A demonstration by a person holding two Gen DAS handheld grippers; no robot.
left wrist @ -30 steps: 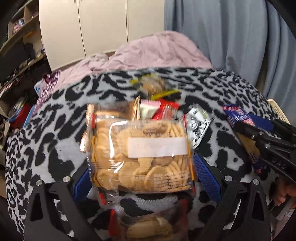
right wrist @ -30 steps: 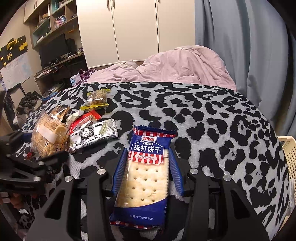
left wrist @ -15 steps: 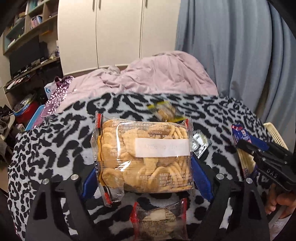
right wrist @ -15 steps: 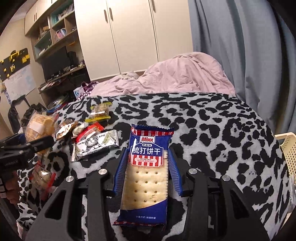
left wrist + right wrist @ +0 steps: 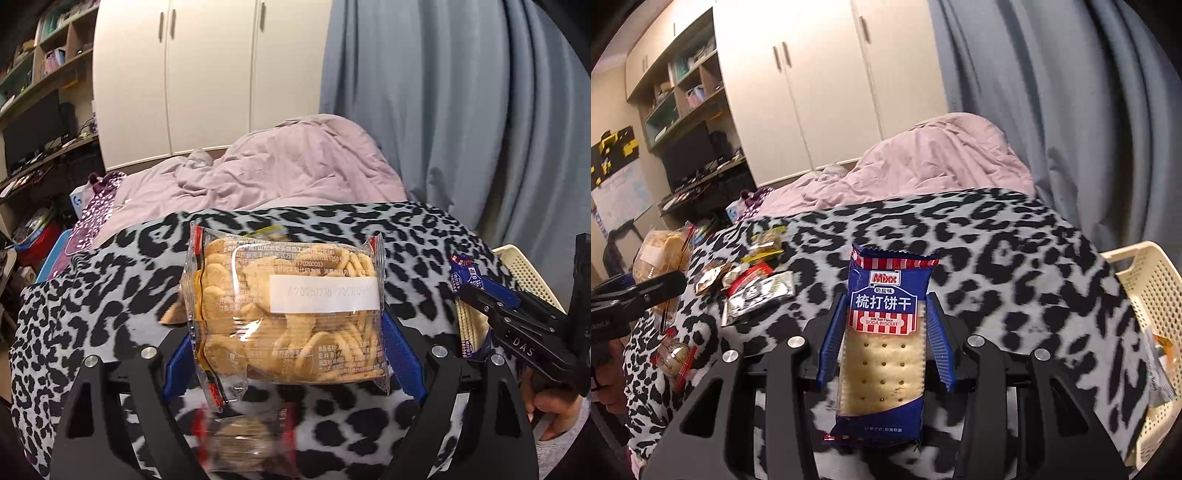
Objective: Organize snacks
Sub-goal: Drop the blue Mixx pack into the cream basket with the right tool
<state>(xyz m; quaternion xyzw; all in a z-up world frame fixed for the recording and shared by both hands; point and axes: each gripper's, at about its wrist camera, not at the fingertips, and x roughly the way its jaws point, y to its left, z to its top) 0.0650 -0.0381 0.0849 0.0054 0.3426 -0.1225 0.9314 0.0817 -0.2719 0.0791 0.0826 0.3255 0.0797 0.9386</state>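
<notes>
While the clear bag of round crackers [image 5: 288, 314] is clamped by the wide-set left gripper [image 5: 290, 350], the soda biscuit pack [image 5: 886, 343] is pinched by the narrow-set right gripper [image 5: 884, 347].

Item count, both views combined. Grippers: two, the left gripper [image 5: 291, 343] and the right gripper [image 5: 886, 343]. Clear cracker bags: two, one large [image 5: 288, 310] and one small [image 5: 243, 439]. Blue soda biscuit pack [image 5: 886, 332]: one. Loose small packets in the pile [image 5: 753, 280] on the leopard-print blanket [image 5: 997, 251]: at least five; the exact number cannot be resolved. Cream baskets [image 5: 1145, 280]: one.
</notes>
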